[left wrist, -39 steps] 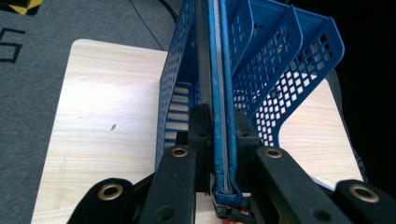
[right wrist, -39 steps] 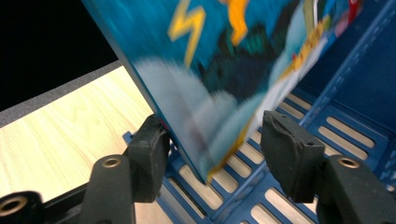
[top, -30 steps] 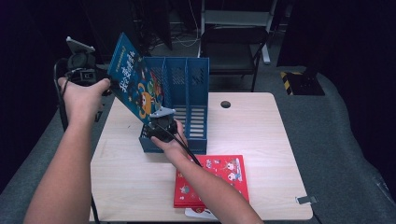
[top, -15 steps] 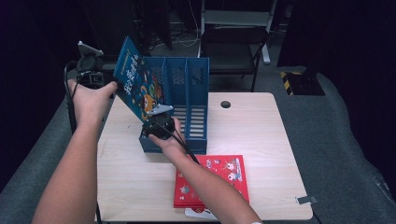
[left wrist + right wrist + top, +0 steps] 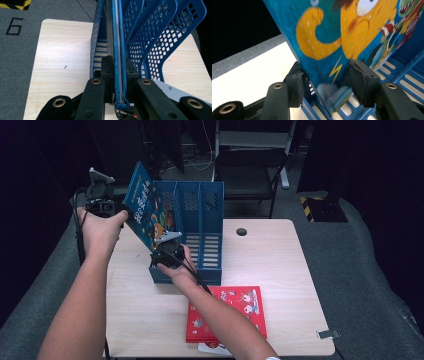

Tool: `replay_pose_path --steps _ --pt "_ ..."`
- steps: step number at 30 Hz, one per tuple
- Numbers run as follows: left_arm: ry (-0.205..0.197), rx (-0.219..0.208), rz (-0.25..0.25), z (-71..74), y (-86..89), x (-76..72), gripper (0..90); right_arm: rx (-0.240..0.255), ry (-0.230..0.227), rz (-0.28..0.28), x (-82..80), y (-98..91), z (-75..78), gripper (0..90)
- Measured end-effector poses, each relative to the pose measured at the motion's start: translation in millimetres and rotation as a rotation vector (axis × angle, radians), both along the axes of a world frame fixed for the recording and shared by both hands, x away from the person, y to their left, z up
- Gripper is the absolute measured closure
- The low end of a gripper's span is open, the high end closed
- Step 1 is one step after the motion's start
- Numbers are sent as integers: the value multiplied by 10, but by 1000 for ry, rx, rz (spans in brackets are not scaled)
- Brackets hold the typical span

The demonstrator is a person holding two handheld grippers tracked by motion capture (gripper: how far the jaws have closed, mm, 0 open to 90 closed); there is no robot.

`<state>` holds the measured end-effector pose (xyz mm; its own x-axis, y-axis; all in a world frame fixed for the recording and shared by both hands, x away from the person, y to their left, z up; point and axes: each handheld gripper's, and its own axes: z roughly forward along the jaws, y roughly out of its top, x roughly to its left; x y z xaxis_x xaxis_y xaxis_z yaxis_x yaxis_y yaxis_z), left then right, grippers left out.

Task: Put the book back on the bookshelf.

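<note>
While tilted over the file rack [image 5: 200, 220], the blue book [image 5: 147, 212] is clamped at its top edge by the left gripper [image 5: 119, 82].
Its lower corner sits between the half-open, untouching fingers [image 5: 295, 85] of the right gripper [image 5: 325, 82], above the leftmost slot.

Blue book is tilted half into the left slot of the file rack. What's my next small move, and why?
Probably stand the book upright with the left tool, which is clamped on its edge, then lower it. Its bottom corner already sits inside the rack, between the right tool's unclamped pads, while its top leans out left.
</note>
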<state>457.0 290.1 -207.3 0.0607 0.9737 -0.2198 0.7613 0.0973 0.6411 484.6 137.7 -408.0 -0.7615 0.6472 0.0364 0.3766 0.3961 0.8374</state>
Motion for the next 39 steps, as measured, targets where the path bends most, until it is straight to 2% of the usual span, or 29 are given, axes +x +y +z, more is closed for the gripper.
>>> replay_pose_path --steps 3,6,9,12,19,23,31,36,38,39 --pt "3 12 -1 -35 -29 19 825 7 -2 5 -2 10 13 488" --pt "12 42 -11 -77 -72 38 824 11 -5 8 1 22 35 493" --pt "10 41 -4 -108 -87 53 825 9 -9 7 3 41 36 497" --pt "3 47 -1 -133 -102 63 825 2 -1 8 21 37 25 505" --pt "6 77 5 -173 -164 74 825 27 22 1 71 32 -18 518" --pt "10 115 9 -198 -238 89 825 18 32 3 81 41 -30 533" --pt "29 159 17 -238 -328 132 825 32 52 7 82 52 -45 546" --pt "39 203 10 -267 -394 150 825 45 76 19 71 70 -56 551" --pt "40 207 9 -282 -404 153 825 31 52 20 84 62 -60 551" --pt "42 211 6 -292 -406 154 825 50 76 22 76 78 -71 551"
